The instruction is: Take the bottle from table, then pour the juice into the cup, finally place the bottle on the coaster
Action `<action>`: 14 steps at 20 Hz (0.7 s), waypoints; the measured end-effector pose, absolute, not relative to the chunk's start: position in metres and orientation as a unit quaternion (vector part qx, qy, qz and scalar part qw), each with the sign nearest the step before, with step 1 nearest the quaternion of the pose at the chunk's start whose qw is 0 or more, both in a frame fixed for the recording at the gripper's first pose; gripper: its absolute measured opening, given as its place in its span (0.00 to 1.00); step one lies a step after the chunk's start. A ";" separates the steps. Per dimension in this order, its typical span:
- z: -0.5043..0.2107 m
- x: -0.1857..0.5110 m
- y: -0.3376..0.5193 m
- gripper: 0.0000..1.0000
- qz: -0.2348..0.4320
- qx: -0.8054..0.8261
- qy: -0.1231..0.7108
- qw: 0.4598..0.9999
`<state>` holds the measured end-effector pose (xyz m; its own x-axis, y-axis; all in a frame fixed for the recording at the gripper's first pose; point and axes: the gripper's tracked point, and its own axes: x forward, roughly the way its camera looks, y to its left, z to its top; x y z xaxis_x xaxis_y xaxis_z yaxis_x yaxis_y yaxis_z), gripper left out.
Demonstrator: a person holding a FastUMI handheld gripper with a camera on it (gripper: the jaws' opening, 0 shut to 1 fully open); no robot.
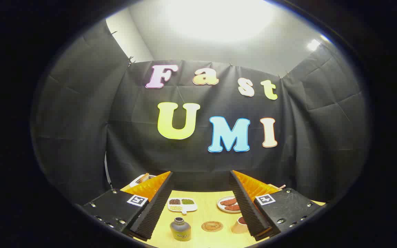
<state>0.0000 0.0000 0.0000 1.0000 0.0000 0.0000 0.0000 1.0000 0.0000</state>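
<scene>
1. The gripper (pixel 201 179) is held high above the table (pixel 205 206), with its jaws spread wide and nothing held between the fingers.
2. The bottle (pixel 180 229) is seen upright on the table, below the gap between the fingers and nearer the left finger; it is touched by neither finger.
3. The bottle is grey-bodied with a dark cap and a yellowish band low on its body; the label is too small to make out.
4. The coaster (pixel 212 226), round and brown, is laid flat just to the right of the bottle, apart from it.
5. The cup (pixel 240 225) is placed further right of the bottle, past the coaster, and is partly hidden by the right finger; something dark is seen inside it.
6. A white divided dish (pixel 182 204) with three compartments of small grains or beans is set behind the bottle, further from the gripper.
7. A white plate (pixel 228 204) with reddish-brown pieces is found behind and to the right of the bottle, beyond the coaster, partly covered by the right finger.
8. Another white item (pixel 142 178) is glimpsed far behind the bottle and to its left, at the left finger's outer side; what it is cannot be told.
</scene>
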 end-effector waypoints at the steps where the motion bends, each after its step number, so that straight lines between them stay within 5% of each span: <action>1: -0.003 0.000 0.002 0.98 0.003 0.002 -0.001 1.000; 14: -0.020 0.007 0.003 0.95 0.005 0.002 0.005 1.000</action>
<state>0.0072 0.0027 -0.0201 0.9999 0.0107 -0.0106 -0.0106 0.9999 0.0050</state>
